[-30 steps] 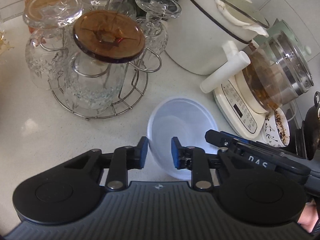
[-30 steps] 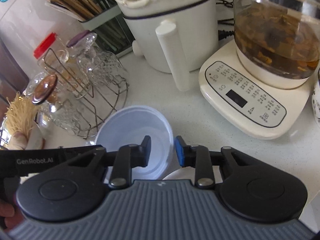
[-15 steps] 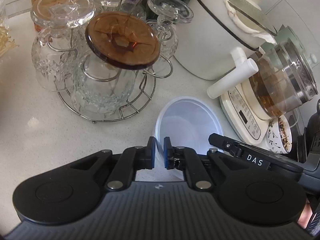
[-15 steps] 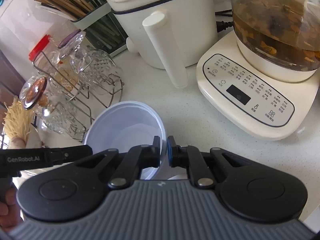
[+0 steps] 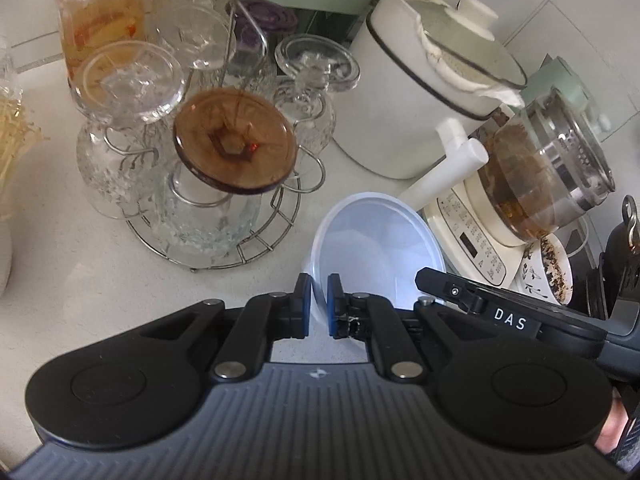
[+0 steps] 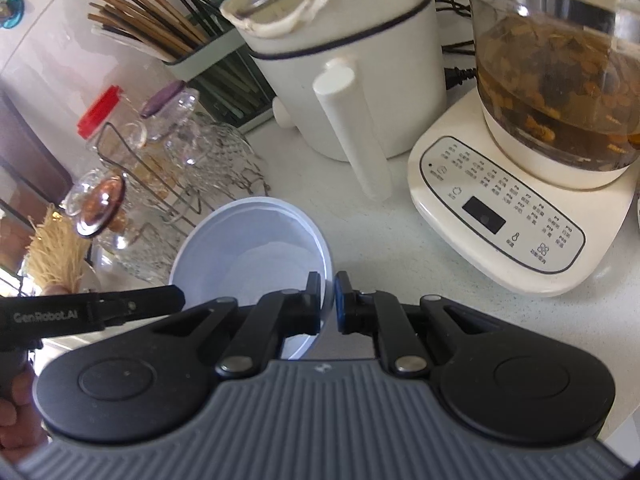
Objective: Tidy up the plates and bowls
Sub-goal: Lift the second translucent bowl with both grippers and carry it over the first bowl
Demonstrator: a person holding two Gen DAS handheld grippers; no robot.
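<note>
So here's where we're at: both of our grippers are on the same pale blue translucent plastic bowl (image 5: 380, 240), one on each side of the rim; the left gripper (image 5: 319, 305) has its blue pads pinched onto the rim at about 8 o'clock of the bowl in its own view, and the right gripper (image 6: 328, 300) is clamped on the rim at roughly 4 o'clock in its view; the wall of the bowl sits right between the pads in both cases. The bowl looks tilted, with its opening facing the cameras, above the white speckled countertop (image 5: 100, 280); whether its base touches the counter we can't tell.

Around it: the round wire rack of upturned clear glass cups (image 5: 192, 184) is at 10 o'clock from the bowl in the left view; the white lidded pot with a stubby handle (image 6: 344, 92) sits at 12 o'clock in the right view; the cream base with its glass kettle of brown tea (image 6: 560, 80) is out at 2 o'clock.
</note>
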